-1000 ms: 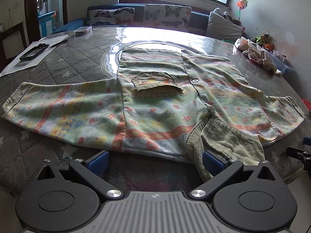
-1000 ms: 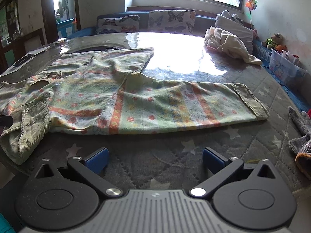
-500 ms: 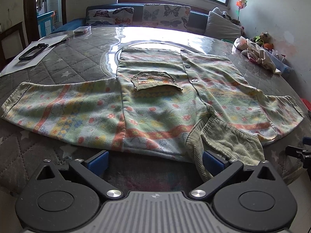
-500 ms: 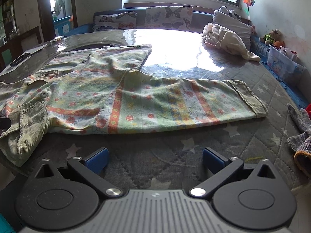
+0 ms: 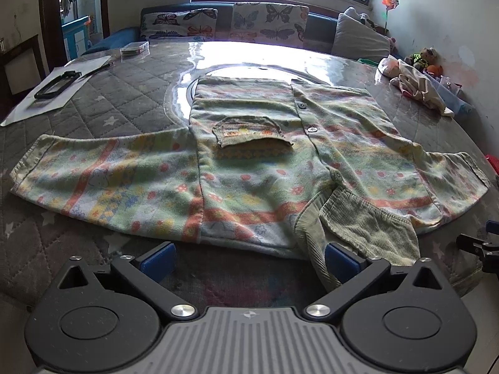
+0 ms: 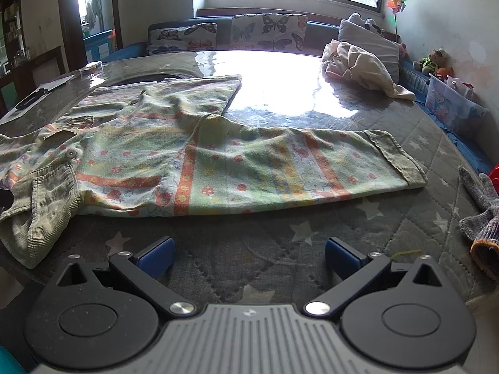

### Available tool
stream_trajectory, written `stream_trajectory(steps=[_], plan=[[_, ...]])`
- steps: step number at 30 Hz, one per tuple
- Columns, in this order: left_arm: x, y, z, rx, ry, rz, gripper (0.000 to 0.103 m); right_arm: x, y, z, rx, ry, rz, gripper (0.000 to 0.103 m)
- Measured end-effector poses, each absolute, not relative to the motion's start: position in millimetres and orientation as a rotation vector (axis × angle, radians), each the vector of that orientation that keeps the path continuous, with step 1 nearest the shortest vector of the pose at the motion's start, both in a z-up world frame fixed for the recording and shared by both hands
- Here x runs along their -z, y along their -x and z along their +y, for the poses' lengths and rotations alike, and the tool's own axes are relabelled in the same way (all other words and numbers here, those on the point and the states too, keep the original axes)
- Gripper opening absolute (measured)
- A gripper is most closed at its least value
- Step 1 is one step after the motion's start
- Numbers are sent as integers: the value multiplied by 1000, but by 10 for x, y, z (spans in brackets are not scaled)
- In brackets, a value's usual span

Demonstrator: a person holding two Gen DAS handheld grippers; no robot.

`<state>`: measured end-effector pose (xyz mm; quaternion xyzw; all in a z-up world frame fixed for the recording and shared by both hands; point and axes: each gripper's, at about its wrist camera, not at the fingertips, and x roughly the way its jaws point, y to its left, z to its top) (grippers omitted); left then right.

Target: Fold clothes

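Observation:
A pale green patterned cardigan (image 5: 249, 168) with orange stripes lies spread flat on the round quilted table (image 5: 124, 106), both sleeves out to the sides. Its ribbed collar (image 5: 358, 227) hangs at the near table edge. My left gripper (image 5: 249, 258) is open and empty just in front of the shoulder line, its right finger beside the collar. In the right wrist view the cardigan (image 6: 174, 155) stretches to the left, with the right sleeve cuff (image 6: 396, 159) ahead. My right gripper (image 6: 248, 257) is open and empty over bare quilt, short of the sleeve.
A cream garment pile (image 6: 358, 65) lies at the table's far right. A grey knitted glove (image 6: 480, 218) lies at the right edge. Paper with a black object (image 5: 56, 84) and a small box (image 5: 134, 50) sit far left. A sofa with butterfly cushions (image 5: 249, 21) stands behind.
Both grippers have drifted slightly; the right wrist view has shifted a little closer to the sleeve. The cardigan has not moved.

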<state>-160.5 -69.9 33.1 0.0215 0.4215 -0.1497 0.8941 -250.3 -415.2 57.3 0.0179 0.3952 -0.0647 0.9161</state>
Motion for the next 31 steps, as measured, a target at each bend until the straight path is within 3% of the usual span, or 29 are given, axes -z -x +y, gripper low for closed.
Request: stream_trajectory(steps=[11, 31], plan=[[-687, 1429, -805, 297, -84, 779, 103, -688, 2471, -4160, 99, -18, 770, 103], [-708, 1080, -1160, 302, -123, 792, 103, -876, 2339, -4384, 131, -100, 720, 103]])
